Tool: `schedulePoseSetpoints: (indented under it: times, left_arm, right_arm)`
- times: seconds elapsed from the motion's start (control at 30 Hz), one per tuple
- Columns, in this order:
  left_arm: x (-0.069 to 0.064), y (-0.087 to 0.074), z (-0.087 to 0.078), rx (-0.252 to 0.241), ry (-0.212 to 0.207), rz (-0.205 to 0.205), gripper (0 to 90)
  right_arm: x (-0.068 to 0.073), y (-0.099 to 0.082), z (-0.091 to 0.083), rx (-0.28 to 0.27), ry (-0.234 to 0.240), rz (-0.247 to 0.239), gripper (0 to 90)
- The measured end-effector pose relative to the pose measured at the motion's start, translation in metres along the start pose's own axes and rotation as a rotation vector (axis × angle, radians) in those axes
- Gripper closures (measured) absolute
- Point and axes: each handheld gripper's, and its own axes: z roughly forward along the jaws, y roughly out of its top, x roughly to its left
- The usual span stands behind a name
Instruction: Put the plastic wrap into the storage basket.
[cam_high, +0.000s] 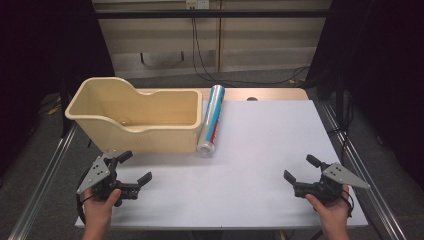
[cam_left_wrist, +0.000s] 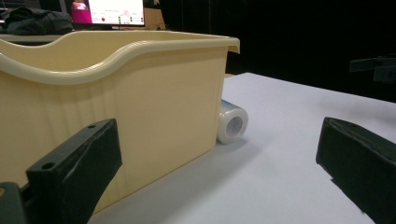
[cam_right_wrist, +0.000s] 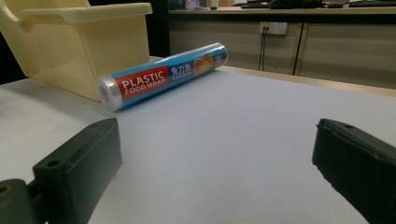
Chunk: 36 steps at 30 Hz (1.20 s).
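Roll of plastic food wrap (cam_high: 211, 120) lies on the white worktop (cam_high: 260, 150), lengthwise along the right-hand wall of the cream plastic bin (cam_high: 135, 112) and just beside it — we cannot tell whether the two touch. In the right gripper view its printed label faces us, and the glossy film sleeve catches the light.

We judge the roll light and fairly stiff, a cardboard core giving it body, but slick on the outside and free to roll sideways if nudged. A crosswise hold near the middle of its length seems soundest to us; a hold at one end would let the far end droop and swing. The side against the bin leaves little room for a jaw, so the roll may first need drawing clear.

Left tool (cam_high: 134, 171) rests near the front left edge of the worktop, jaws spread wide with nothing between them. Right tool (cam_high: 301, 169) sits at the front right, well apart from the roll, jaws likewise spread and empty — both tools are short of the work.
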Motion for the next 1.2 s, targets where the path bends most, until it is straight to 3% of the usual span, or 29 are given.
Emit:
schedulePoseSetpoints:
  times: [0.57,1.03,1.2]
  left_arm:
    - [-0.003,-0.001,0.003,0.024,-0.005,0.013,0.0]
    - [-0.004,-0.001,0.003,0.026,-0.009,0.014,0.0]
    - [-0.005,-0.002,0.004,0.027,-0.013,0.011,0.0]
  right_arm:
    - [0.006,0.004,0.006,0.030,0.001,-0.024,1.4]
    - [0.020,0.018,0.025,0.096,0.005,-0.060,2.6]
    - [0.023,0.026,0.039,0.131,0.005,-0.073,2.7]
